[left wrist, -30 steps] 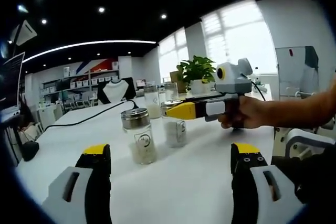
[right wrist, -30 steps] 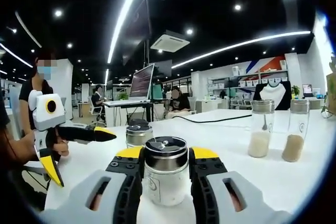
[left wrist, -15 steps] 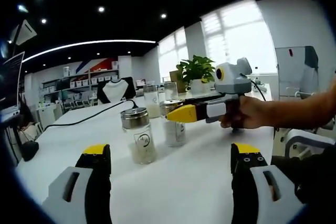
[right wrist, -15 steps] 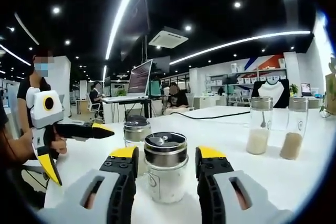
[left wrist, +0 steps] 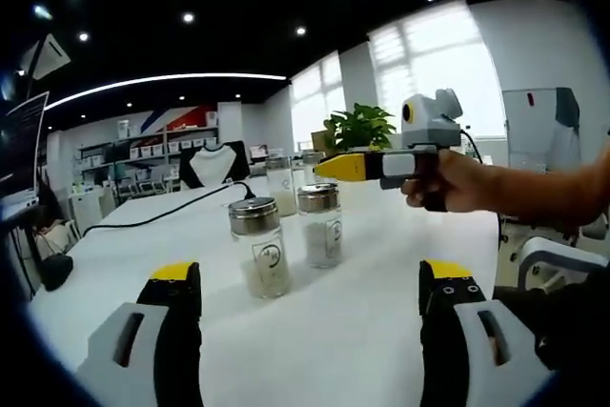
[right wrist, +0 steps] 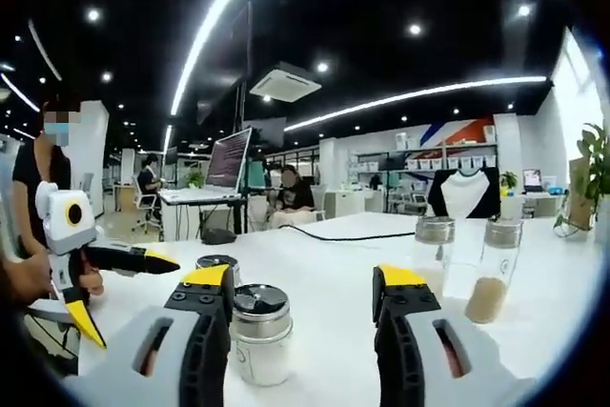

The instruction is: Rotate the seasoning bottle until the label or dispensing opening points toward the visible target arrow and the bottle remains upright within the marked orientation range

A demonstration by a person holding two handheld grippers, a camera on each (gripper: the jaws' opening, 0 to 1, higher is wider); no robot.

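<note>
White table (left wrist: 362,321) carries four seasoning bottles (left wrist: 258,248); both grippers (left wrist: 310,331) (right wrist: 301,331) spread, empty.

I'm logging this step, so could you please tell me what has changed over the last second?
The right gripper opened, let go of the seasoning bottle and lifted away from it. The bottle stands upright on the white table. The left gripper stays open and unmoved, and the other bottles stay put.

potted plant (left wrist: 360,127), black cable (left wrist: 162,217), monitor (right wrist: 229,159)

The near seasoning bottle's (right wrist: 260,335) left side hides behind the right claw's (right wrist: 310,297) jaw.
</note>
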